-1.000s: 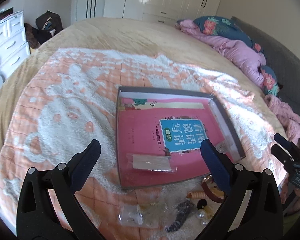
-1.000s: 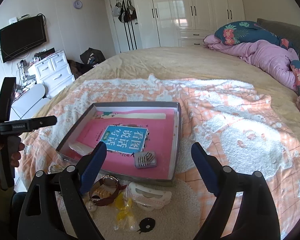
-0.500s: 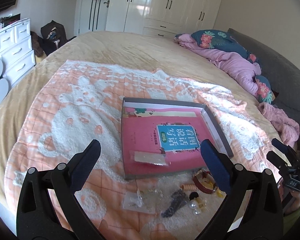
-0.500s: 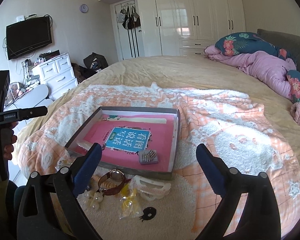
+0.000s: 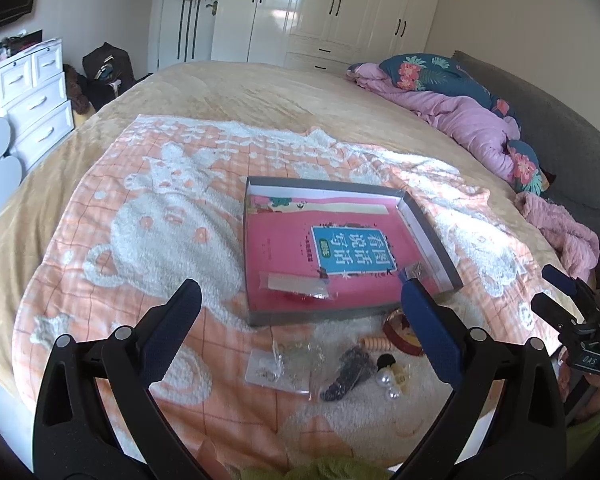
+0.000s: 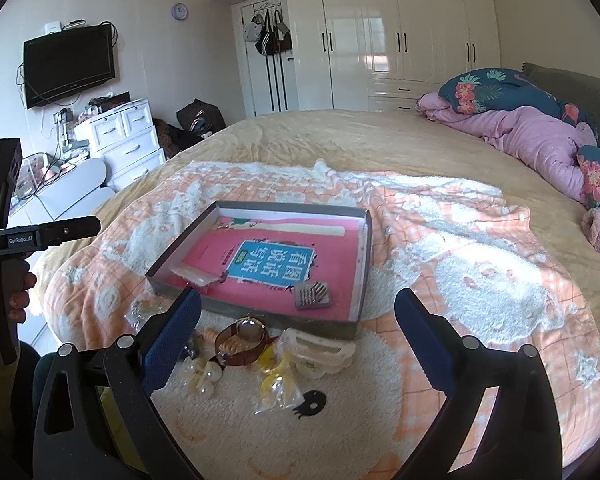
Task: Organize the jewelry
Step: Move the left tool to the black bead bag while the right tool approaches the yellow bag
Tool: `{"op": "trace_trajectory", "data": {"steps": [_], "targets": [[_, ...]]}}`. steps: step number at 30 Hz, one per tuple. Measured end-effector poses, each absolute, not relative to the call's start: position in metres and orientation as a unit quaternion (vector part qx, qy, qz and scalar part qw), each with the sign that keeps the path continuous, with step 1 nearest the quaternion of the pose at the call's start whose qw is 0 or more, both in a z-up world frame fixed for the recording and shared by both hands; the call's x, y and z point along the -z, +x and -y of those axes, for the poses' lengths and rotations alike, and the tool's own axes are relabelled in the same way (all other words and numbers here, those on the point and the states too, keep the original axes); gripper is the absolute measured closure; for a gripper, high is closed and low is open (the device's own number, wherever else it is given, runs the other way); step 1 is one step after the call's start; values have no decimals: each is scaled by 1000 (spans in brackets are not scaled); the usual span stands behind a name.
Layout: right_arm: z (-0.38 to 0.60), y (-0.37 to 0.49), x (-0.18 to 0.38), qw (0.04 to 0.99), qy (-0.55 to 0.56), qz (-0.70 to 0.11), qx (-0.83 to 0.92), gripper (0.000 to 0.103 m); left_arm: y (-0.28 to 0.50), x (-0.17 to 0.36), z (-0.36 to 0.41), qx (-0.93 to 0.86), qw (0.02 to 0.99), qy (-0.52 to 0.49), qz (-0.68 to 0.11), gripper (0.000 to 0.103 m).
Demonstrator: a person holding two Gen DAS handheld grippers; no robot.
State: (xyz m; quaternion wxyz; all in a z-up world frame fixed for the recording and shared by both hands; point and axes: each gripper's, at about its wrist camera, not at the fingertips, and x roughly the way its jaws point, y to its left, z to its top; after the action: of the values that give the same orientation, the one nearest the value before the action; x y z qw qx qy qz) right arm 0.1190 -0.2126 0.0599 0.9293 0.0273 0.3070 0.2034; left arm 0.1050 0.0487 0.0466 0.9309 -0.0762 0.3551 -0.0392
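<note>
- Both pairs of jaws stand wide apart with nothing between the pads; I have the left gripper (image 5: 296, 304) and the right gripper (image 6: 296, 312) hanging over the near edge of the blanket (image 5: 148, 216), clear of everything; the right one's jaws have just been opening, with nothing in them.
- Leftmost of the loose jewellery is the clear packet (image 5: 278, 366) with small pieces inside; it lies flat on the pile, so I would come in low and pinch one edge rather than press down on the middle.
- Next to it lies the dark beaded piece (image 5: 350, 374), then the pearls (image 6: 204, 380); I judge the pearls likely to roll, so I would close slowly and squarely on them.
- Just in front of the tray (image 6: 260, 314) sits the watch (image 6: 244, 338); the strap loop stands up a little, which I take as the easiest first grip for my right side.
- Right of the watch come the yellow pieces (image 6: 274, 378) and the white hair clip (image 6: 320, 354); the clip touches the tray wall, so I would draw it back before lifting.
- Already inside the tray are a flat packet (image 6: 192, 274) and a small comb-like piece (image 6: 313, 295); I would lay new pieces on bare pink beside them, not on top.
</note>
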Motion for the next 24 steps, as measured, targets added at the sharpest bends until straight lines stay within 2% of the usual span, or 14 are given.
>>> {"op": "trace_trajectory", "data": {"steps": [24], "targets": [[198,98,-34,912,18,-343,-224,6,81,-19,-11,53,923,-14,-382,9]]}}
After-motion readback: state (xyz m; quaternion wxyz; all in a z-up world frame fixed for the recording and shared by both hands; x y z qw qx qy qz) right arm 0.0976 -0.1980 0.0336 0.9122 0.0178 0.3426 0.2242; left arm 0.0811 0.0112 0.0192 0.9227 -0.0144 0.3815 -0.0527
